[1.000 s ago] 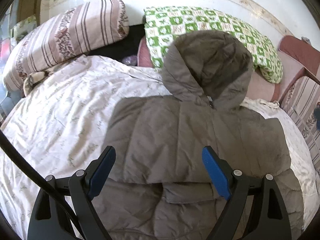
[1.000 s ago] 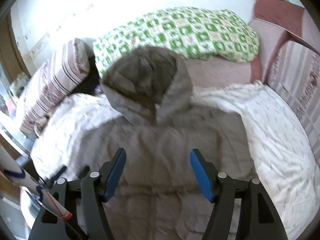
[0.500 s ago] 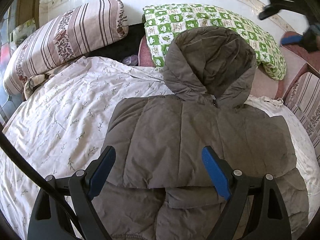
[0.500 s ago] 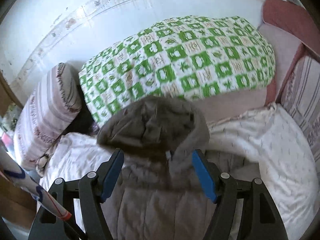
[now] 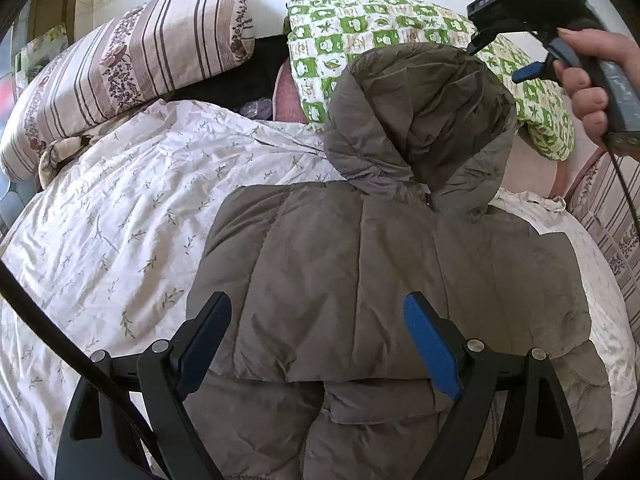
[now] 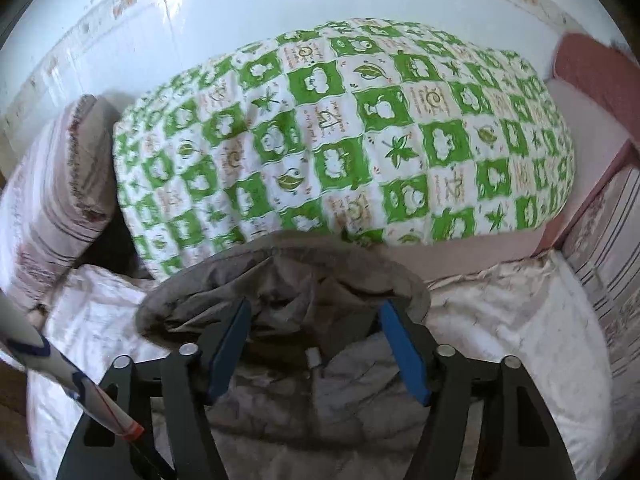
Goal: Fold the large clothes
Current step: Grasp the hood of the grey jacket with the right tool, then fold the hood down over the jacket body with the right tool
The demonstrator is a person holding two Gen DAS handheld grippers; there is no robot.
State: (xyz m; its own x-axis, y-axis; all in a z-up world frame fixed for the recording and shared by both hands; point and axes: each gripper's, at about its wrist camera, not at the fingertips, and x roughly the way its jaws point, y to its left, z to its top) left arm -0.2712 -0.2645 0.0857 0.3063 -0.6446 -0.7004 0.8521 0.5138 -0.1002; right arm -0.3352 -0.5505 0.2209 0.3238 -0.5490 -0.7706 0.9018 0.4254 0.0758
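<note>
A bed fills the room, covered by a white quilt (image 5: 132,216) printed with small leafy sprigs and creased all over. At its head a striped pillow (image 5: 132,60) leans toward the left, and a green-and-white checked pillow (image 6: 344,136) lies beside it against a pale, glossy wall (image 6: 168,12) with a faded floral border. A dark gap shows between the two pillows. On the right stands a reddish-pink padded piece (image 6: 592,72) above striped fabric (image 6: 608,232). Bright daylight falls across the bedding.
</note>
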